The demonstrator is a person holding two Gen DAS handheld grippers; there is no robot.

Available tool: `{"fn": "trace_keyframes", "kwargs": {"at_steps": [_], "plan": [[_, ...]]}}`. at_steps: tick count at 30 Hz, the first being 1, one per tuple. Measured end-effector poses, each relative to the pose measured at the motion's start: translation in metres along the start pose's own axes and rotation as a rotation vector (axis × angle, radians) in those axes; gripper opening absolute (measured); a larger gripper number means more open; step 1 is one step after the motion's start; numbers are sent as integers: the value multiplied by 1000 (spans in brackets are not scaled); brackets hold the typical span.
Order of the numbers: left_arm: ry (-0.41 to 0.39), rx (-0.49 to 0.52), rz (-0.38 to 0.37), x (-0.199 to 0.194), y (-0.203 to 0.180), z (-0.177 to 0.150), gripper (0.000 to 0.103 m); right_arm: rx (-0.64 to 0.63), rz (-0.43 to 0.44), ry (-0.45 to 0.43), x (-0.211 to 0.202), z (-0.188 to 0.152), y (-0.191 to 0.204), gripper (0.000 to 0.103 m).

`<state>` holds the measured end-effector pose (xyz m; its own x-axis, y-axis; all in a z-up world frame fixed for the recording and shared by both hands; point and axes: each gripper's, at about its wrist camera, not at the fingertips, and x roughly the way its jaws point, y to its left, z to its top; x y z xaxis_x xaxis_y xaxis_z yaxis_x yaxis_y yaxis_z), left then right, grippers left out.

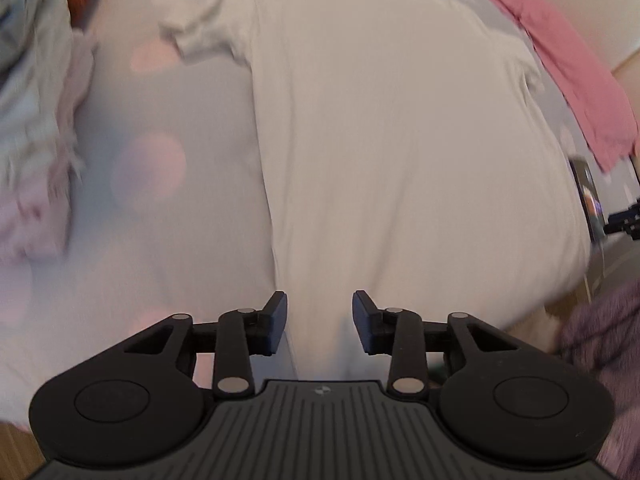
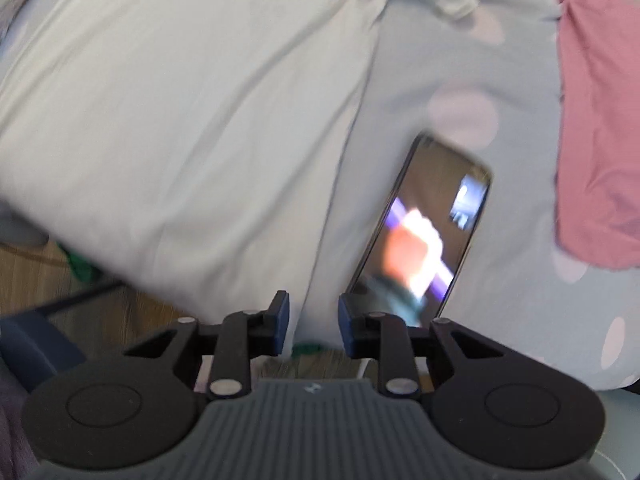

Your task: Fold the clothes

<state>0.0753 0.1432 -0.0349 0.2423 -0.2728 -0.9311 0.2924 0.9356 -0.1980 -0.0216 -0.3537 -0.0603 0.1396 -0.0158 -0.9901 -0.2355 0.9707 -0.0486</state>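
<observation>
A cream T-shirt (image 1: 392, 128) lies spread flat on a grey bedsheet with pink dots (image 1: 172, 128), one short sleeve (image 1: 196, 28) pointing left. My left gripper (image 1: 319, 322) hovers open over the shirt's near hem, nothing between its pads. In the right wrist view the same T-shirt (image 2: 192, 120) fills the left and middle, its hem hanging over the bed edge. My right gripper (image 2: 313, 326) stands open above the hem's right corner, its pads apart and empty.
A phone (image 2: 424, 232) with a lit screen lies on the sheet just right of the shirt. A pink garment (image 1: 568, 64) lies at the far right, also pink garment (image 2: 600, 120). Crumpled pale clothes (image 1: 36, 100) pile at the left. Wooden floor (image 2: 44, 280) shows below the bed edge.
</observation>
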Motion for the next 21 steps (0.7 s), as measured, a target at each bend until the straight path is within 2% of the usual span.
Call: {"fn": "trace_keyframes", "kwargs": {"at_steps": [5,9,11,13,14,17,21], "plan": [[-130,-90,38,10,17,58,40,145,6,-109,-2,52,-33,38],[-231,-156,123,28,37,105,40,272,5,-177,13,86,-51,39],[-265,-155,186,38,46,132,40,334,7,-231,15,105,-65,39],[-286,-131,231,51,52,149,45,397,3,-284,18,124,-81,39],[-293,-115,244,57,56,157,52,427,1,-311,23,133,-90,39],[-289,-100,287,73,69,181,53,533,1,-391,33,155,-120,42],[-261,-116,313,94,88,197,54,706,85,-439,54,172,-159,46]]}}
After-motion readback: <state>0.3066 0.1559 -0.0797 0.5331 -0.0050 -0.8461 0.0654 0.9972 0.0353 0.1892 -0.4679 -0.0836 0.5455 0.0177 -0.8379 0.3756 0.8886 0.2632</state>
